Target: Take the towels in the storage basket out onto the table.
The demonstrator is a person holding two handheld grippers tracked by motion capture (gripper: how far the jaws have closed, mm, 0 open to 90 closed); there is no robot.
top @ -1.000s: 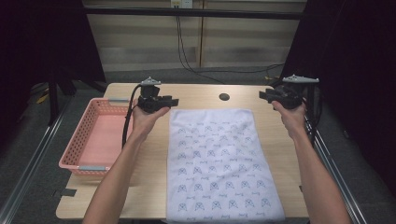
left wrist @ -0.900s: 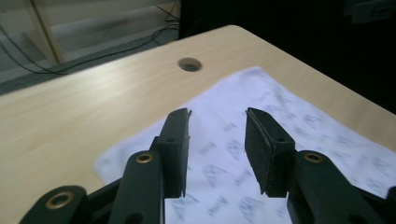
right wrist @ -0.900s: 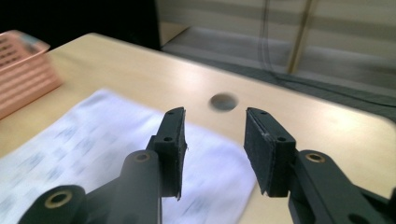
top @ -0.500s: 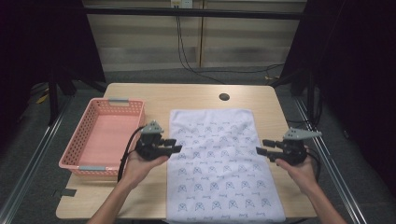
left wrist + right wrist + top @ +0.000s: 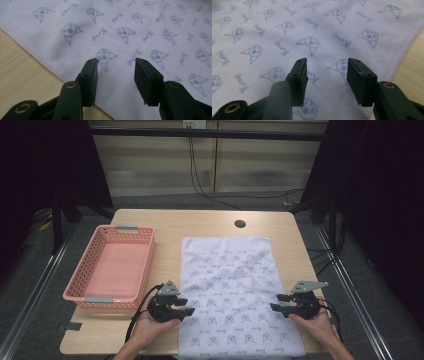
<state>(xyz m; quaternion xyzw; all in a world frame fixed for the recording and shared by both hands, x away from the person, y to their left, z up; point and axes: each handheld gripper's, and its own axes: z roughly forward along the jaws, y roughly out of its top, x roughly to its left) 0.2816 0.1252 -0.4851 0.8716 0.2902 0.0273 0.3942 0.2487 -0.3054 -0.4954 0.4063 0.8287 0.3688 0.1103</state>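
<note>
High view puts the printed cloth (image 5: 235, 295) just right of the pink basket (image 5: 112, 270), both grippers (image 5: 176, 306) (image 5: 281, 303) gaping at its side hems, where a shallow bite could slip off.

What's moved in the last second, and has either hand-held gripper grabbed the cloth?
Both came back from the table's far end to the cloth's near side edges: left hand-held gripper at its left edge, right hand-held gripper at its right. Both open, nothing held. Cloth and pink basket unmoved.
</note>
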